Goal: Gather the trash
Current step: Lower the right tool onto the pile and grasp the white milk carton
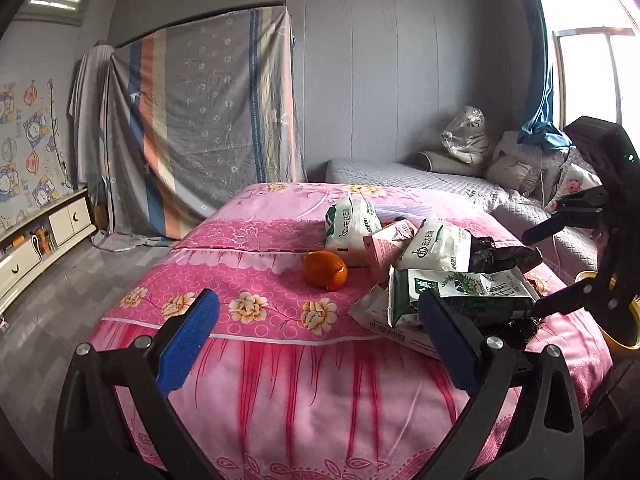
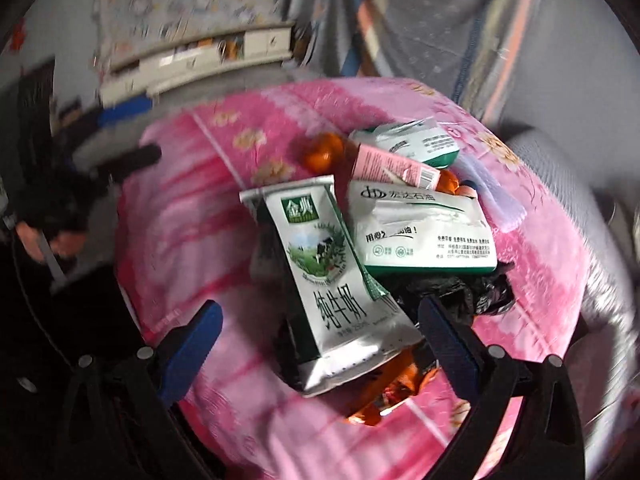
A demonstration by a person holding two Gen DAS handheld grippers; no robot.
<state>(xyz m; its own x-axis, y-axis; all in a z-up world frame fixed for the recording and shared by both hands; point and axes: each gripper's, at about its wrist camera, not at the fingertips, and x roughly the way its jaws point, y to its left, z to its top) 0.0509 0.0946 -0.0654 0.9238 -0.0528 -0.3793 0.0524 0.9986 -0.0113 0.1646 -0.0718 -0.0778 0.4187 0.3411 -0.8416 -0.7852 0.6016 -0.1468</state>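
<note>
Trash pile: a heap of packaging lying on the pink flowered quilt [image 1: 256, 360], toward its right side as your left camera sees it.

- Milk pouch [image 2: 332, 280]: silver and green, cow picture on the front, lying on top of the heap and angled toward your right gripper. In your left view it is the green and white pack [image 1: 460, 294] at the front of the heap.
- Two white and green packets: one [image 2: 424, 236] just beside the milk pouch, one [image 2: 408, 142] farther back. Your left view shows them at [image 1: 438, 246] and [image 1: 350, 226].
- Pink carton [image 2: 390, 166]: lying between the two packets, resting against them.
- Black plastic bag [image 2: 472, 288]: crumpled, partly under the nearer packet.
- Orange wrapper [image 2: 394, 388]: poking out from under the milk pouch; too blurred to say more.
- Orange fruit [image 1: 325, 270]: on the quilt just left of the heap, touching the pink carton or very near it.

Your right gripper [image 2: 320, 336]: jaws spread wide, nothing between the pads, hovering over the near end of the milk pouch. Your right view is motion-blurred.

Your left gripper [image 1: 318, 340]: jaws spread wide, holding nothing, above the bare quilt in front of the fruit.

Surroundings: a grey mattress [image 1: 400, 174] beyond the quilt, a wrapped plush toy [image 1: 466, 136] and cushions at its far end, a striped sheet [image 1: 200, 120] hung on the back wall, and a low white cabinet [image 1: 44, 236] at the left.
</note>
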